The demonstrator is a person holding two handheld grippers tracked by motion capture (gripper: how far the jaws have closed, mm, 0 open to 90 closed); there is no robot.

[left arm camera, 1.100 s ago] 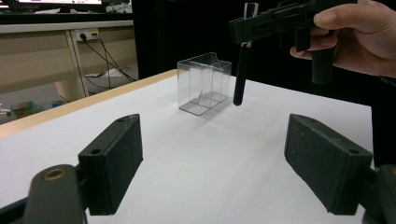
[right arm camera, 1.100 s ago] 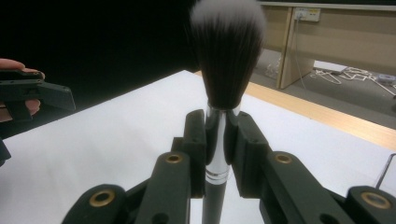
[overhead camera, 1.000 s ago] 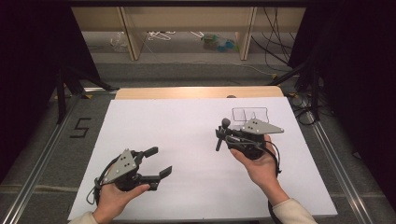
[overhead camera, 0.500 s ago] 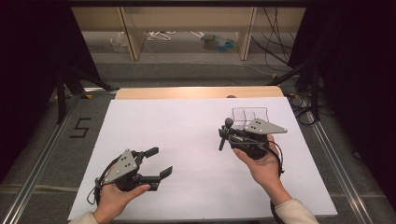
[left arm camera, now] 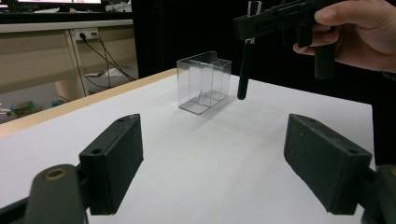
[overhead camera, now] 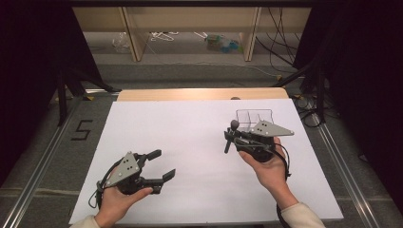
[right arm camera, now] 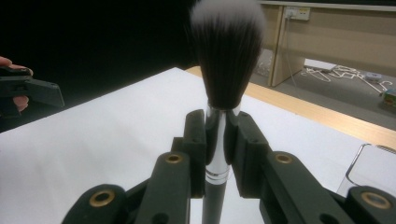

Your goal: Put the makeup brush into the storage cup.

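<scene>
Your right gripper (overhead camera: 232,138) is raised over the right half of the white worktop (overhead camera: 199,137), and its fingers (right arm camera: 196,140) are pinching a makeup brush (right arm camera: 224,70) by its shiny metal collar. In the right gripper view the brush stands upright between the two fingers, with dark bristles that fade to white tips at the top and a dark handle running down below the collar. In the high view the brush (overhead camera: 231,135) shows as a short dark stick at the left end of the gripper, its rounded head toward the far side of the worktop. In the left gripper view the brush handle (left arm camera: 243,70) hangs down from the gripper, its lower end clear of the worktop surface.

A clear plastic organiser box (overhead camera: 254,118) with inner dividers stands upright on the worktop just beyond your right gripper, toward the far right part of the worktop. In the left gripper view the brush handle hangs just beside the box (left arm camera: 204,81), apart from it.

Your left gripper (overhead camera: 157,166) is held near the front left of the worktop, well apart from the brush and box. Its fingers (left arm camera: 114,158) are spread wide with nothing between them.
</scene>
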